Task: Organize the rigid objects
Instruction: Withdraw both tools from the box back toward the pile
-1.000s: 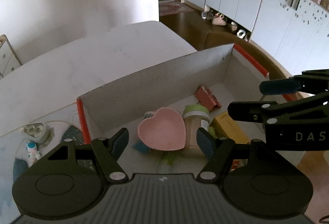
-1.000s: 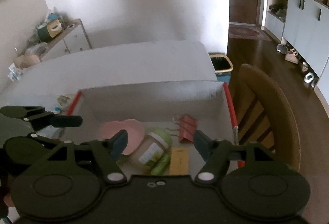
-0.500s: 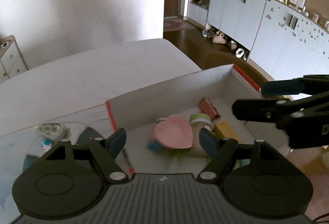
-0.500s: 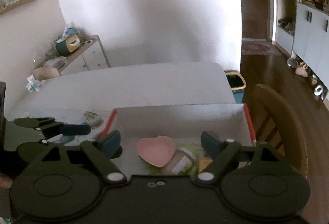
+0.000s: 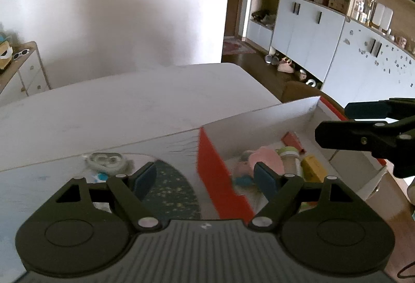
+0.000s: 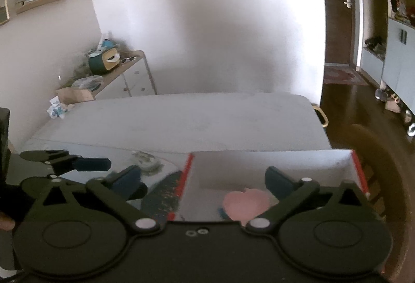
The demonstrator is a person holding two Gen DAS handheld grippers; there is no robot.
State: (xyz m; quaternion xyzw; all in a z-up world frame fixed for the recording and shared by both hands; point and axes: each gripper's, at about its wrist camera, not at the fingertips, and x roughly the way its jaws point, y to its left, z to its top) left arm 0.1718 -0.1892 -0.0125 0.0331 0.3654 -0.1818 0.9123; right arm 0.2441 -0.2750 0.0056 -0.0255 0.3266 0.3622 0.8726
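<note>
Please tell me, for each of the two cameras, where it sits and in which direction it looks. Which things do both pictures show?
Left wrist view: sits on the left tongs, looks down over the box's red side; its jaws are opening, empty; the right tongs show at the right edge.
Right wrist view: sits on the right tongs, looks over the table; jaws opening, empty; left tongs at left.
Both show: box, pink heart dish, table.

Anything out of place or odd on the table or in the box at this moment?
One small white item sits on the table outside the red-edged box, while the pink heart-shaped dish, bottle and yellow box lie inside. Nothing looks spilled or damaged.
</note>
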